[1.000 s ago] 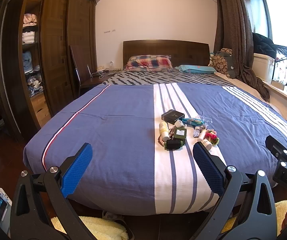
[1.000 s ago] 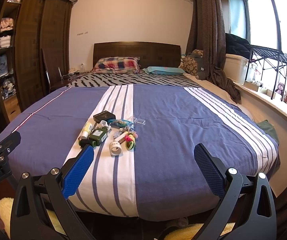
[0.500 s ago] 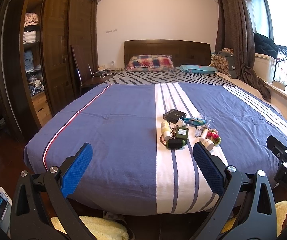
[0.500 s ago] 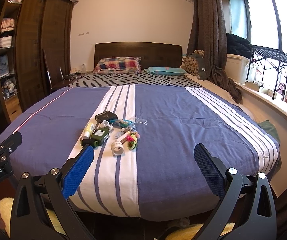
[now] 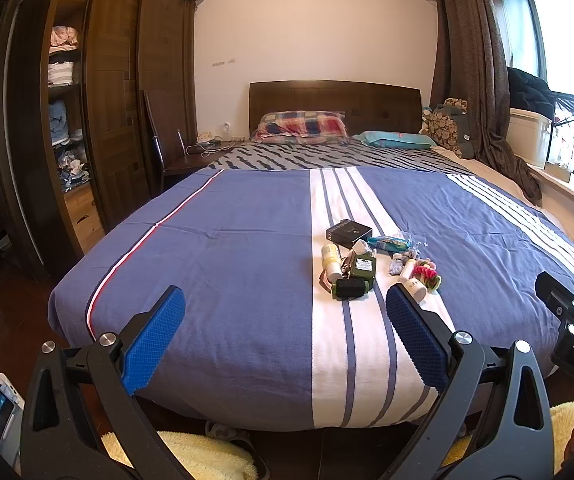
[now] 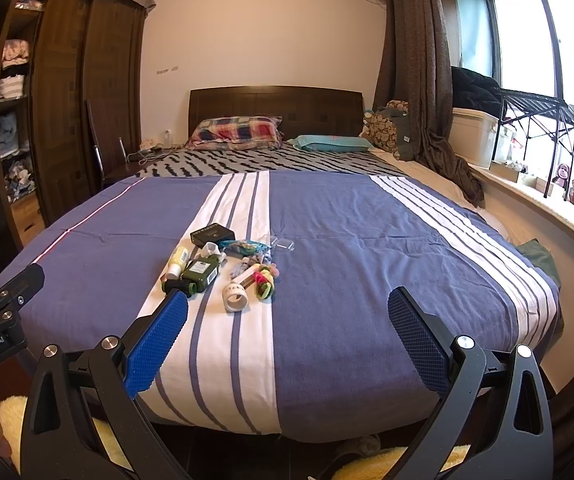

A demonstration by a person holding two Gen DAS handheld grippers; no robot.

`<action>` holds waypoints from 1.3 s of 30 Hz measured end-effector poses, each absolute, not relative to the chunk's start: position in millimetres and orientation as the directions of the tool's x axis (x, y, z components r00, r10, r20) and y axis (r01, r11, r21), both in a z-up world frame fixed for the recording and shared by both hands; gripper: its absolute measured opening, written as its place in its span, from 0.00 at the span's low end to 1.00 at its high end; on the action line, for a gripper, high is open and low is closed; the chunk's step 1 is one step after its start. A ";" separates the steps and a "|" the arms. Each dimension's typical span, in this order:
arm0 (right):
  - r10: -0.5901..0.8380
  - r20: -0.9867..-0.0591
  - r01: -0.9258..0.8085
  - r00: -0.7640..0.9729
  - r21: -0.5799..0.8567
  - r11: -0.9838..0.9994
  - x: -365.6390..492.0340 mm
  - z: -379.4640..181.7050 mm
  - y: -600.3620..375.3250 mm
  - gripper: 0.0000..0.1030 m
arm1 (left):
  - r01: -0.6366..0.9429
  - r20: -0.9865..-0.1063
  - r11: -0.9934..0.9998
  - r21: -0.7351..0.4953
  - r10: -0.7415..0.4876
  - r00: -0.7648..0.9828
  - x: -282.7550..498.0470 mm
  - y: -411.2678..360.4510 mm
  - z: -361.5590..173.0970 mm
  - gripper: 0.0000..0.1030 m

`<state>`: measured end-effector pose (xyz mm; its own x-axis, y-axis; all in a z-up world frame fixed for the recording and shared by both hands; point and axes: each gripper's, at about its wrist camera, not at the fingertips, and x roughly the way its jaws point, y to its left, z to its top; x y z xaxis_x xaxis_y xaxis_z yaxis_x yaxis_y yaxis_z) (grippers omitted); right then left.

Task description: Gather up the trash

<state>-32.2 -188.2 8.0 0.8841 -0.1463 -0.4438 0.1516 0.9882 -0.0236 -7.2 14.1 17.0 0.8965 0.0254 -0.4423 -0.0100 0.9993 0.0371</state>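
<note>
Wide shot of the bed, one bed, blue cover with a white striped band running head to foot, and on that band sits the whole job: one cluster of trash, roughly midway up the bed.

Both tools hang off the foot of the bed, short of the mattress edge. The left gripper has its jaws spread wide and holds nothing; the right gripper is the same, fully spread, empty.

Here's the relation that matters: from the left gripper the pile lies ahead and a little to the right, just past its right-hand finger. From the right gripper it lies ahead and to the left, past its left-hand finger. Neither looks clearly nearer, I'd say; either could lead with a forward reach over the bed's foot.

Counting down the pile: one black box at the headboard end, one dark green bottle with its long axis running along the stripes, cap toward the foot, one pale yellow tube beside it on the wardrobe side, one teal wrapper, one tape roll nearest the foot, one pink-and-green bundle. The smaller scraps are too tiny to count.
</note>
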 end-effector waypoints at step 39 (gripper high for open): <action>-0.118 -0.615 0.159 0.780 0.012 0.987 58.8 -65.8 -219.8 0.97 | 0.012 -0.630 0.994 0.111 0.061 0.774 88.1 8.4 -63.8 0.92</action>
<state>58.8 -219.8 -65.8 0.7799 -0.1175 -0.6148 0.1585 0.9873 0.0124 88.1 8.4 -63.8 0.7744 0.0611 -0.6298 0.0116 0.9938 0.1106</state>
